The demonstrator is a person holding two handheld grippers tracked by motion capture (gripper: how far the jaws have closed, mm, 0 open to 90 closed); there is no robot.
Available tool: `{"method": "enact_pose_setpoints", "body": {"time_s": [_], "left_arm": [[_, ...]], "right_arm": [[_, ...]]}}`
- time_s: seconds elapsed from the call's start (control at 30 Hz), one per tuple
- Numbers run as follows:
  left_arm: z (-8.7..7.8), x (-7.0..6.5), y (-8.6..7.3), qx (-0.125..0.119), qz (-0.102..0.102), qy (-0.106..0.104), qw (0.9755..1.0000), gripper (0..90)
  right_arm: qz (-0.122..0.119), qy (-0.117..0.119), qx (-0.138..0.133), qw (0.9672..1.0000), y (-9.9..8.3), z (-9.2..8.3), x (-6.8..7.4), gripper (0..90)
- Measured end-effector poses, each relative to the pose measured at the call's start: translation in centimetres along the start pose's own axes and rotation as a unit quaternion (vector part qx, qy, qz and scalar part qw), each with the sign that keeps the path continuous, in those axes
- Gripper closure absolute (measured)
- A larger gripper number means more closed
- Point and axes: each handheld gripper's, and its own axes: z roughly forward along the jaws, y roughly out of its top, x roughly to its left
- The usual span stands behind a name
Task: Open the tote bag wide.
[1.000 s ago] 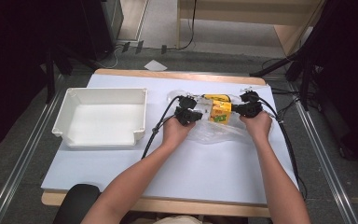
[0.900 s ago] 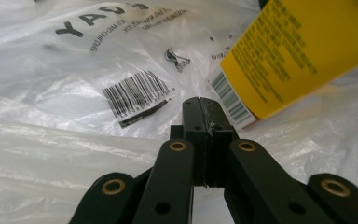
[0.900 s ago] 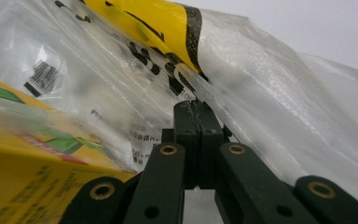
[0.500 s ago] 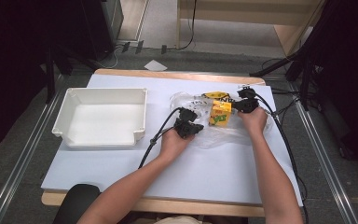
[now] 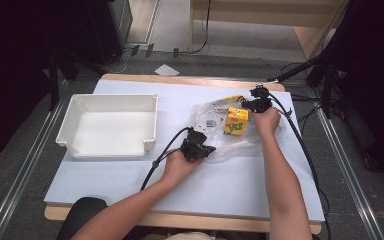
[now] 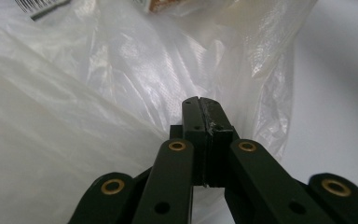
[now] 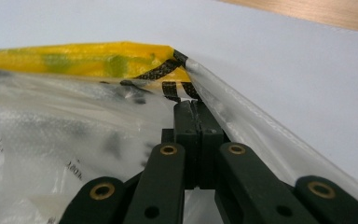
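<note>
- White tray [image 5: 107, 125] at left of the high view, open side up, nothing in it, well apart from the work (unmoved across the three high frames).
- Left gripper [image 5: 203, 148] low at centre of the high view, near the bench [image 5: 105, 185]; a second ago up beside the carton, now drawn toward the lower left of the frame, away from the other gripper.
- In the left gripper view, jaws pressed flat together with a fold of the clear plastic bag [image 6: 98, 84] seemingly pinched between them (film runs right up to the pads, so a hold on the near edge is the likely reading).
- Clear plastic bag [image 5: 220, 130] at centre right of the high view, now stretched wider between the two grippers than before.
- Yellow carton [image 5: 236, 121] standing among the bag's folds, just left of the right hand; place little changed.
- Right gripper [image 5: 252, 104] at upper right of the bag, shifted only a little; in the right gripper view, jaws closed tight on the bag's rim beside a yellow packet [image 7: 84, 58].
- Judged meaning: pulling apart spreads the bag's mouth, probably to free the carton and the rest for the tray; emptying not yet begun.
</note>
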Motion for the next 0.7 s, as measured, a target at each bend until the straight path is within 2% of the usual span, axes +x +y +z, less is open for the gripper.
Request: {"method": "enact_pose_setpoints", "body": {"time_s": [0.23, 0.37, 0.57, 0.7], "left_arm": [[-0.7, -0.5, -0.8, 0.009, 0.006, -0.011, 0.9999, 90.0], [-0.9, -0.6, -1.2, 0.009, 0.009, -0.015, 0.9998, 89.8], [-0.8, -0.2, -0.9, 0.002, 0.002, -0.019, 0.9998, 88.0], [-0.7, 0.1, -0.4, -0.005, -0.003, -0.022, 0.9997, 86.3]], "right_arm": [[0.001, -0.016, 0.0, 0.9999, 0.8, 0.6, 0.1, 90.0], [0.007, -0.039, -0.006, 0.9992, 1.0, 0.8, -0.2, 90.0], [0.032, -0.024, 0.001, 0.9992, 1.2, 0.6, -0.3, 90.0], [0.027, -0.008, -0.002, 0.9996, 1.4, -0.4, 0.0, 90.0]]}}
